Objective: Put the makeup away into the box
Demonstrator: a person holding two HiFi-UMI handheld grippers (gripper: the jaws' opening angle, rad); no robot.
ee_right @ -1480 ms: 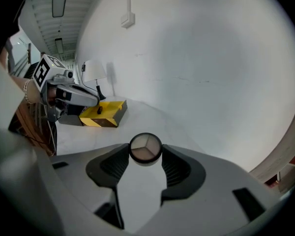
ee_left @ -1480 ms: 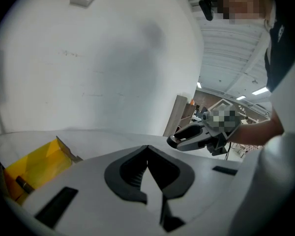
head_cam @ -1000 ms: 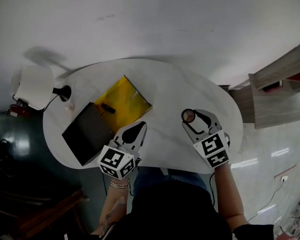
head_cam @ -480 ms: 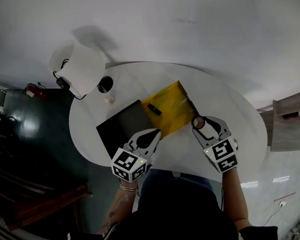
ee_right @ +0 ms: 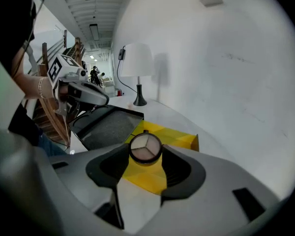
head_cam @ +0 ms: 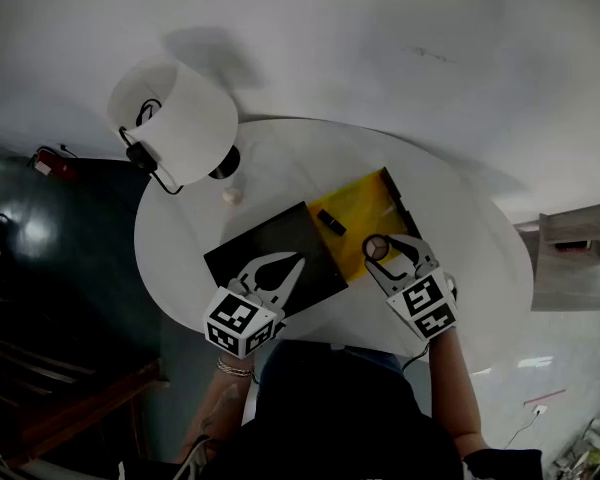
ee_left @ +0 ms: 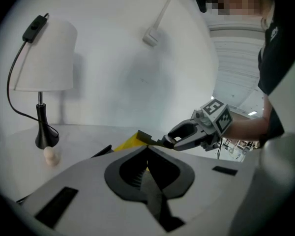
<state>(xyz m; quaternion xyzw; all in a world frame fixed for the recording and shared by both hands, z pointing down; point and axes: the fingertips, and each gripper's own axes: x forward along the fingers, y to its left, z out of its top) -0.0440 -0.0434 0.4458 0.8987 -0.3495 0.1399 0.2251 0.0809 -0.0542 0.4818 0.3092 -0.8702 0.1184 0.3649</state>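
Note:
A box lies open in the middle of the round white table: a yellow-lined half (head_cam: 372,208) and, to its left, a black half (head_cam: 265,253). Inside the yellow half rests a small black makeup stick (head_cam: 330,221). My right gripper (head_cam: 378,250) is shut on a round compact (ee_right: 145,148) with three pale shades, held over the near edge of the yellow half (ee_right: 169,134). My left gripper (head_cam: 296,262) hangs over the black half, jaws shut with nothing between them. The left gripper view shows the right gripper (ee_left: 173,140) at the box's edge.
A white-shaded table lamp (head_cam: 175,118) stands at the table's far left, its cord and switch hanging beside it. A small beige item (head_cam: 232,196) sits near the lamp's black base (ee_left: 42,136). A white wall lies behind the table (head_cam: 460,288); a dark floor is at the left.
Both grippers have moved leftward across the table. The right one carried the compact from bare tabletop to the yellow half's near edge; the left one now hangs over the black half.

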